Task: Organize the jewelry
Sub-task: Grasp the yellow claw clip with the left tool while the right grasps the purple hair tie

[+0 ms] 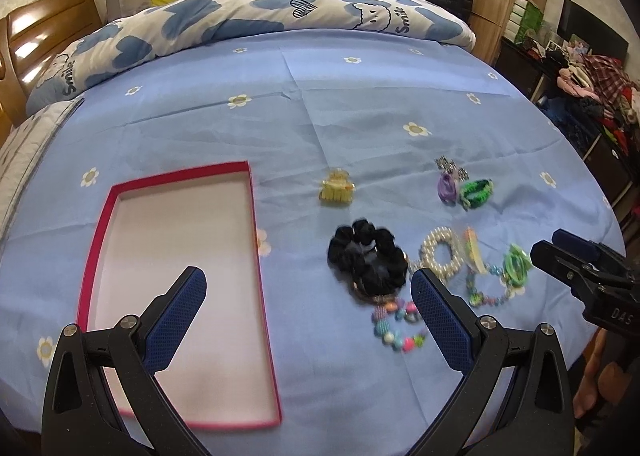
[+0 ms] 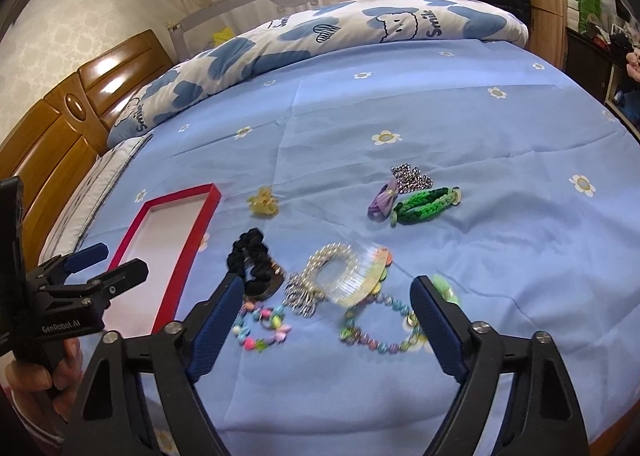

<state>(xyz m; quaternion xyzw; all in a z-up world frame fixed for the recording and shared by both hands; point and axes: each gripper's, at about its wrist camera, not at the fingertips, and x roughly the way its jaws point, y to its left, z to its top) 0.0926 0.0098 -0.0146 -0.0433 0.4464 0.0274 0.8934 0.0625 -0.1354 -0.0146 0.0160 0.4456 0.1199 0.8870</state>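
A red-rimmed box lid (image 1: 256, 256) with a white inside lies on the blue bedsheet, also in the right wrist view (image 2: 200, 224). Right of it lie a yellow claw clip (image 1: 337, 189), a black scrunchie (image 1: 368, 258), a pearl bracelet (image 1: 439, 252), a clear comb (image 2: 360, 276), two colourful bead bracelets (image 2: 262, 328) (image 2: 380, 336), a purple tie (image 2: 383, 200), a green braided band (image 2: 424, 205) and a metal chain (image 2: 412, 178). My left gripper (image 1: 308, 288) is open above the lid's right edge. My right gripper (image 2: 326, 298) is open above the comb and bracelets.
A folded blue-and-white quilt (image 1: 256, 16) lies across the far side of the bed. A wooden headboard (image 2: 60, 120) stands at the left. A dark cabinet with piled clothes (image 1: 592, 88) stands at the right. The right gripper also shows in the left wrist view (image 1: 568, 252).
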